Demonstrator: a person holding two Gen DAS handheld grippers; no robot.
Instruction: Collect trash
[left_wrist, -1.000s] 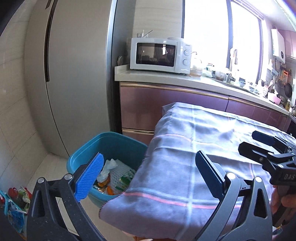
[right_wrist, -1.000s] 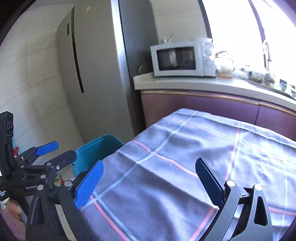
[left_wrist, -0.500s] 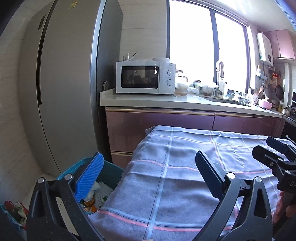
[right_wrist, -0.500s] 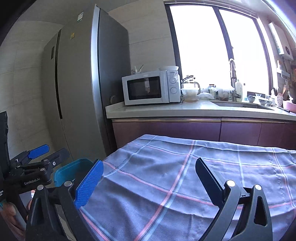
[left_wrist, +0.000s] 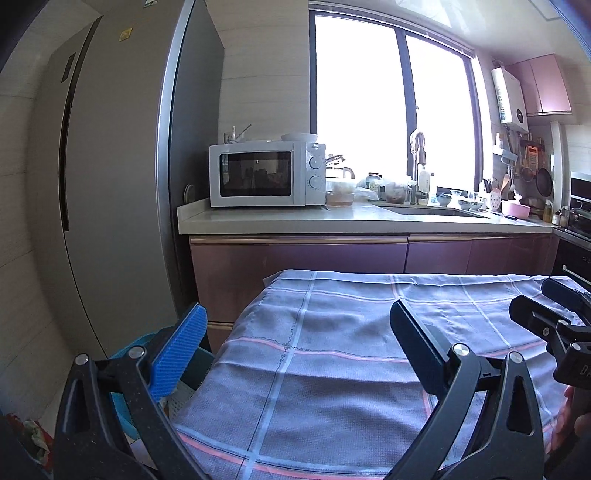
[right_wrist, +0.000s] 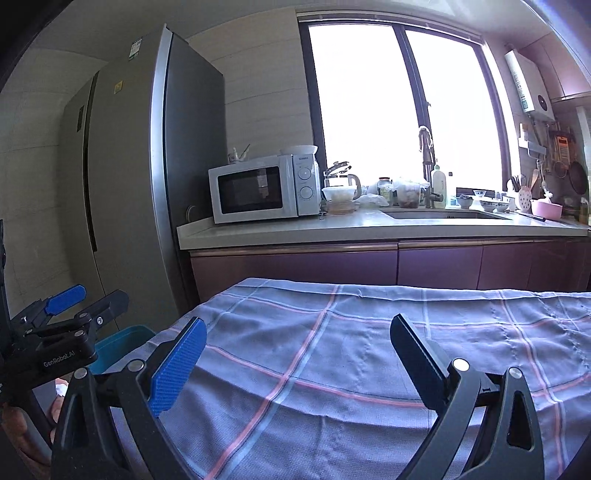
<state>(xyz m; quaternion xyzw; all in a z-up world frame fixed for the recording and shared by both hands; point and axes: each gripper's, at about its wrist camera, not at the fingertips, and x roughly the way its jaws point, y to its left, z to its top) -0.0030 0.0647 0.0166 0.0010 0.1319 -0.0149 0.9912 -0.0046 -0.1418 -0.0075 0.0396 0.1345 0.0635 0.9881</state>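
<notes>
Left gripper (left_wrist: 295, 341): fingers (left_wrist: 179, 350) spread wide, nothing held between them, raised above the left end of the desk. Left finger over the blue bin; right finger over the cloth.

Right gripper (right_wrist: 295, 356): fingers (right_wrist: 177, 363) spread wide, nothing held, raised above the middle of the desk. Also seen at the right edge of the left wrist view (left_wrist: 554, 314), fingers parted there too, with part of a hand (left_wrist: 570, 417) below it. Left gripper likewise seen at the left edge of the right wrist view (right_wrist: 88, 299).

Desk: covered by a grey-blue checked cloth (left_wrist: 351, 354) with pink and pale stripes, draped over the left and far edges. No loose items visible on the cloth.

Blue bin (left_wrist: 127, 350): on the floor, just beside the left edge of the desk, largely hidden behind the left gripper. Trash (left_wrist: 177, 397) visible inside, close to the cloth's hanging edge; individual pieces not distinguishable. More coloured scraps (left_wrist: 35, 430) on the floor at the far lower left.

Beyond the desk: purple cabinets under a pale counter (left_wrist: 295, 219), a white microwave (left_wrist: 266, 175) at the counter's left end, a tall grey fridge (left_wrist: 122, 177) beside it, a sink (left_wrist: 432, 211) under a bright window (left_wrist: 391, 107).
</notes>
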